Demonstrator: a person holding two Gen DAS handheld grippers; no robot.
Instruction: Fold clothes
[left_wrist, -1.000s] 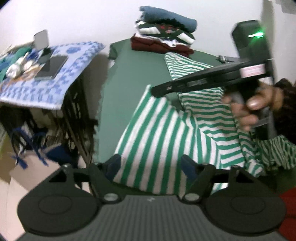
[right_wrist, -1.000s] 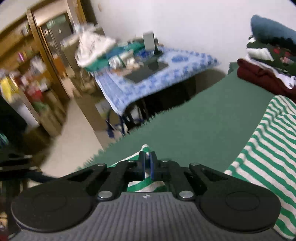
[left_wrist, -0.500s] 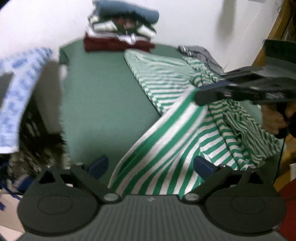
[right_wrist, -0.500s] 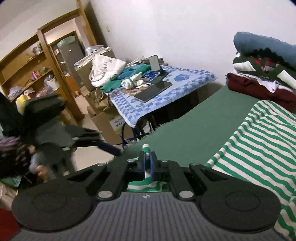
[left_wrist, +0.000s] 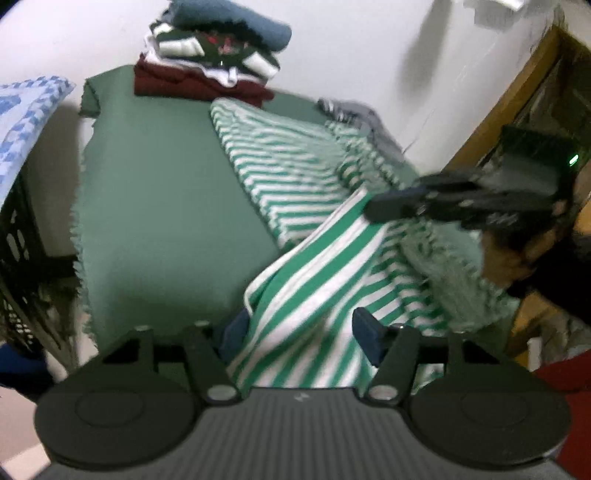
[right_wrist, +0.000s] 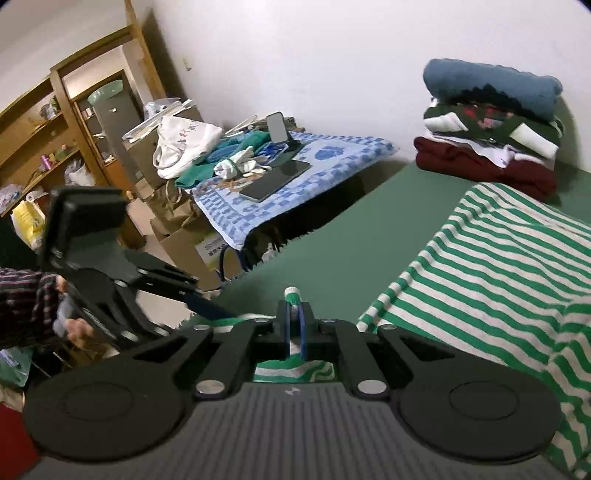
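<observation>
Since a second ago, left gripper swings toward the worktop's near edge, jaws apart around the striped shirt; right gripper pinches its hem — lifted cloth could slip loose.

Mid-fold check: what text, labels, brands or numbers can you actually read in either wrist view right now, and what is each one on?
No text reads clearly in either view.
White tote bag: dark printed characters, too small and blurred to read.
Cardboard box under the side table: a printed label, too small to read.
Right gripper body: a small light logo mark, no letters.
Left gripper body: the same mark, no letters.
Striped shirt: no print visible.
</observation>
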